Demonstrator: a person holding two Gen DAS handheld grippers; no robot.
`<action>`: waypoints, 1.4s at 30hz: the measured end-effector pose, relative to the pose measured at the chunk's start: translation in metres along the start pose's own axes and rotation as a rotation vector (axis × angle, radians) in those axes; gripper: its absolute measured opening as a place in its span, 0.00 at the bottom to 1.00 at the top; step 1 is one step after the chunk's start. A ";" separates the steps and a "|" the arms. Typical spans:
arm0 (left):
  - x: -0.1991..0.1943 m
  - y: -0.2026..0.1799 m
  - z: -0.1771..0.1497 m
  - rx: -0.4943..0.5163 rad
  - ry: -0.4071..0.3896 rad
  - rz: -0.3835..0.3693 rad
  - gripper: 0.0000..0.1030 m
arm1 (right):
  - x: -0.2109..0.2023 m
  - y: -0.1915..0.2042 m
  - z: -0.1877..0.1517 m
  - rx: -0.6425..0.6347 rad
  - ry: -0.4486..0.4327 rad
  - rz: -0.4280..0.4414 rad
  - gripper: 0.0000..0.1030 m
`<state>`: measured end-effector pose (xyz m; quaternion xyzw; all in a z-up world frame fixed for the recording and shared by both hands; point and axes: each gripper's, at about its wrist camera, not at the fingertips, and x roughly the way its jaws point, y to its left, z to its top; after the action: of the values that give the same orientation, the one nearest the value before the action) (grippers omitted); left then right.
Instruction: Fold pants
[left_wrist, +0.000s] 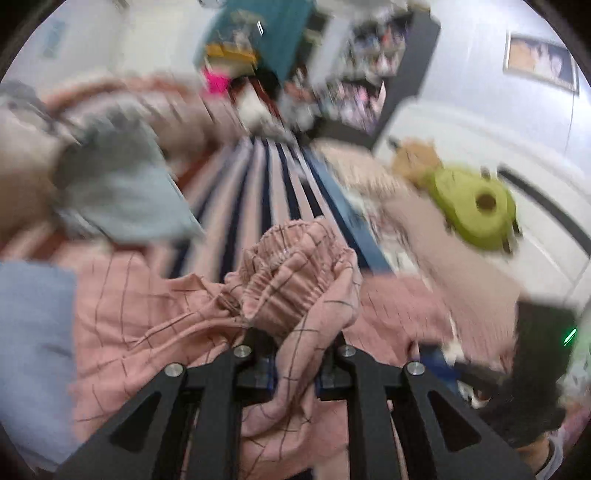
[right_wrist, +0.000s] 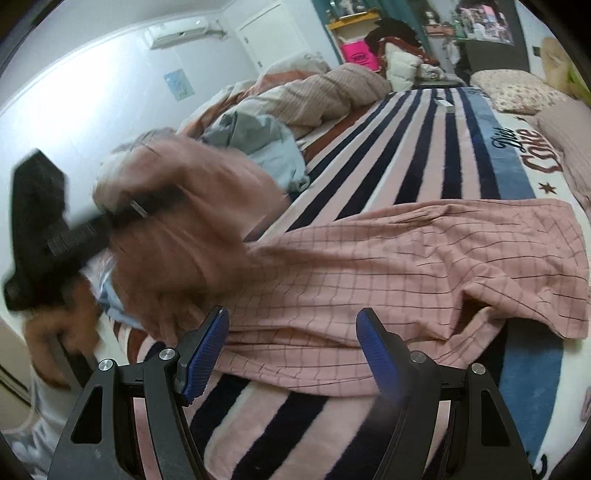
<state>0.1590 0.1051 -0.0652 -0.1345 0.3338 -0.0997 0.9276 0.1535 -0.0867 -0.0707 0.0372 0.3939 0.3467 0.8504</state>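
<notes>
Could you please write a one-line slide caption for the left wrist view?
Left tongs shut on the elastic waistband of pink checked cotton pants, lifted above a striped blanket.

Left gripper's fingers (left_wrist: 258, 345) largely hidden by gathered pants (left_wrist: 291, 266); shelves (left_wrist: 362, 74) smeared by motion blur. In the right wrist view, left gripper (right_wrist: 122, 214) blurred, its tips buried in cloth.
</notes>
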 end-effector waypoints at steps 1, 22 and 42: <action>0.021 -0.006 -0.009 0.011 0.072 -0.003 0.11 | -0.003 -0.004 0.001 0.011 -0.010 -0.010 0.66; -0.072 0.052 -0.039 -0.093 -0.207 0.264 0.69 | 0.029 0.011 0.012 -0.039 0.027 -0.071 0.85; -0.057 0.077 -0.051 -0.141 -0.150 0.282 0.69 | 0.070 -0.035 0.014 0.093 0.170 -0.212 0.43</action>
<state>0.0902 0.1839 -0.0941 -0.1582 0.2855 0.0655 0.9430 0.2147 -0.0668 -0.1178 0.0050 0.4819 0.2380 0.8432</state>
